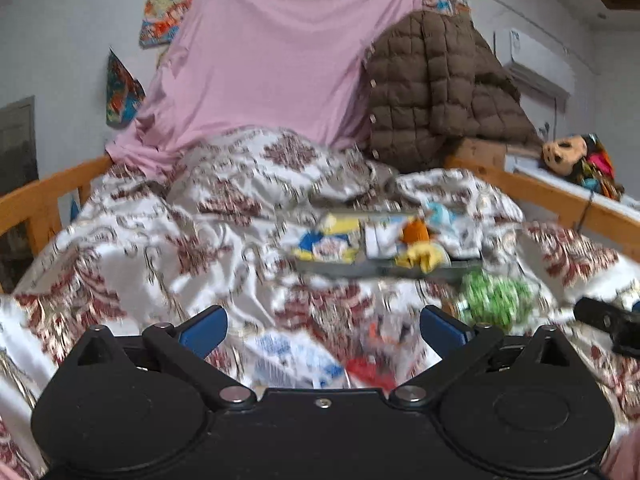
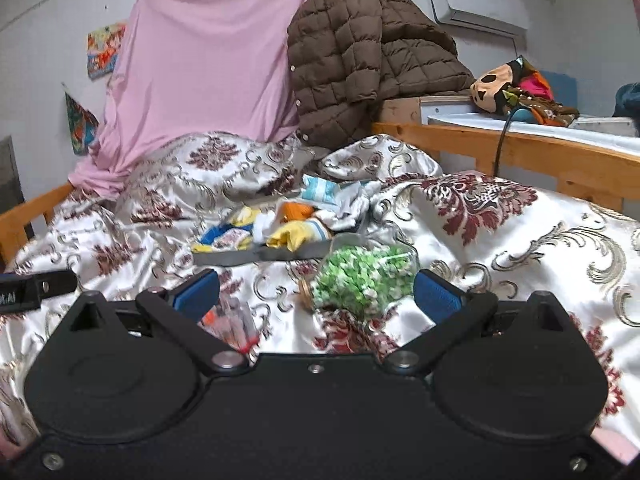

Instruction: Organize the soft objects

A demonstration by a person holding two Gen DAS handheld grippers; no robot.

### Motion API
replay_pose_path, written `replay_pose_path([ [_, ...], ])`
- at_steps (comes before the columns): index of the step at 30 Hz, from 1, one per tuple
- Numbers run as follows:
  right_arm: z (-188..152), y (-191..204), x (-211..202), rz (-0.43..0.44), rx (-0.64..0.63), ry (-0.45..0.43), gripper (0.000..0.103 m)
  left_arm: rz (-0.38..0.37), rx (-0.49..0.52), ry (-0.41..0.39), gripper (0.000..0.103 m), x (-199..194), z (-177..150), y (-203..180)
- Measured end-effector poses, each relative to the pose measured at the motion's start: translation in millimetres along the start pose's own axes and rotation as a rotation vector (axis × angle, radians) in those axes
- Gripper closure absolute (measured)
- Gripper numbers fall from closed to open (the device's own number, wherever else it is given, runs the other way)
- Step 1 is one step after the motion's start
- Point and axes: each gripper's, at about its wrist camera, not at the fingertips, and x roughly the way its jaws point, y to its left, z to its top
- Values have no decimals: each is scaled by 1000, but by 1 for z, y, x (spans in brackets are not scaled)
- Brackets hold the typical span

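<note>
A grey tray lies on the patterned bedspread and holds several soft items: yellow, blue, orange and white pieces. A clear jar of green-and-white bits lies on its side in front of the tray. A white-and-blue packet and a red-orange item lie close to the grippers. My left gripper is open and empty above the packet. My right gripper is open and empty, with the jar between its fingers.
A pink sheet and a brown quilted jacket hang at the bed's head. Wooden rails border the bed. A plush doll lies on a ledge to the right.
</note>
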Motion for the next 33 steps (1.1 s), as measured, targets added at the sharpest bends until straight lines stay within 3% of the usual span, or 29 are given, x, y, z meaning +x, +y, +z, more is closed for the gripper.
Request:
replay_pose_path([
  [8,-20,21,-11,-68,-44,97,1,-50,7,88,1,4,-29,-2],
  [14,-29,34,-2,-85,-98,167,1,-34,-29,167,1,17,-46,2],
  [20,-30,39,13,-83,-123,214,1,-17,-51,180,1,20,-47,9],
  [33,-26,33,19,-73,-140,223,1,-5,-52,179,1,21,-46,8],
])
